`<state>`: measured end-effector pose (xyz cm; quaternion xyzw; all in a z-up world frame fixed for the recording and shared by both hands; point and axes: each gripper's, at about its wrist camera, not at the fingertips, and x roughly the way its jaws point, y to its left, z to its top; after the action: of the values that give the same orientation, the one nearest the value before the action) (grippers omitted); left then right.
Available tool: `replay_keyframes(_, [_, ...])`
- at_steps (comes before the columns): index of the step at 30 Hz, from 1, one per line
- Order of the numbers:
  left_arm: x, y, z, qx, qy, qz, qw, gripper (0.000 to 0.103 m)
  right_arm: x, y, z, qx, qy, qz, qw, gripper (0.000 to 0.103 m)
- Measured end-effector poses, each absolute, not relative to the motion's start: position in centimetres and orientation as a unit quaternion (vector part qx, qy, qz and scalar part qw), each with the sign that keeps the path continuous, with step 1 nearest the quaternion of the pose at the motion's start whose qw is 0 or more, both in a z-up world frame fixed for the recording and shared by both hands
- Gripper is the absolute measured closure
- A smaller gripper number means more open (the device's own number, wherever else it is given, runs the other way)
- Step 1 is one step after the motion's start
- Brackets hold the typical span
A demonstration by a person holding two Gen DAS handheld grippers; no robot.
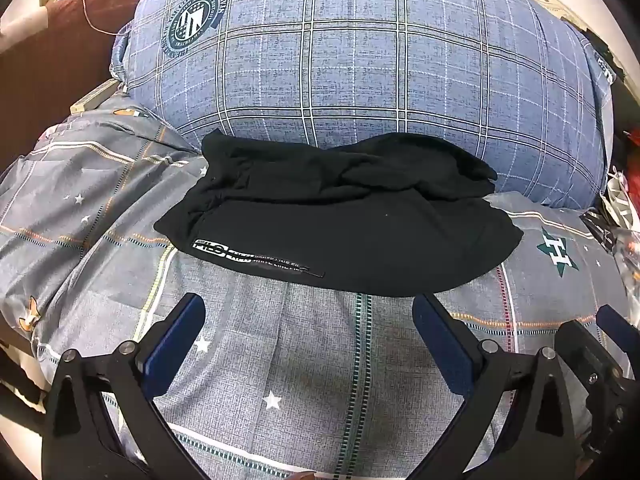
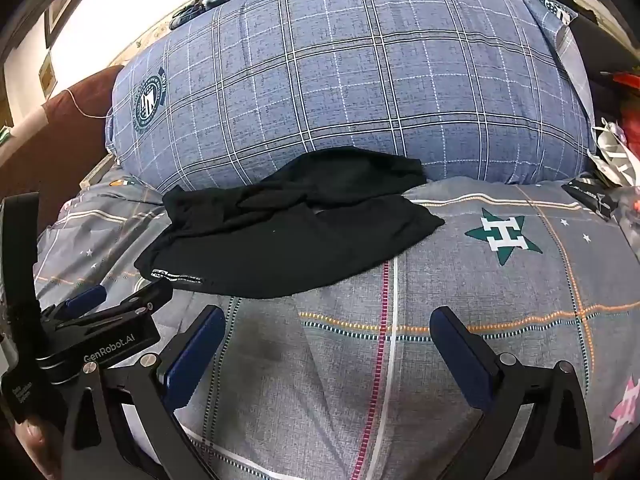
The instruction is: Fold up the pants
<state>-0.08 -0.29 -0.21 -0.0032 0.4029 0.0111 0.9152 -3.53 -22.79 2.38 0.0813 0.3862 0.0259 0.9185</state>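
Black pants (image 1: pixel 340 232) lie in a loose, partly folded heap on the grey bedsheet (image 1: pixel 280 360), far edge against the blue checked pillow (image 1: pixel 360 60). Long axis runs side to side across both views; the end with white lettering sits to the left.

Left gripper (image 1: pixel 308 320): jaws spread wide, nothing between them, hovering just short of the near hem, roughly centred on the garment. Right gripper (image 2: pixel 326 332): also wide open and empty; in its view the pants lie ahead and off to the left, the right end closest.

Judgement: left hand is nearer the lettered end, right hand nearer the opposite end. Each would reach forward and down to its own end.
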Motion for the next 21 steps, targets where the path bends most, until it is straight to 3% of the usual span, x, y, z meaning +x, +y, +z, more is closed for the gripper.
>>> replay_keyframes(21, [-0.11,-0.23,-0.22,-0.002,0.403,0.011,0.915,0.0,-3.45,-22.94,2.22,0.085,0.387,0.026,0.918,0.0])
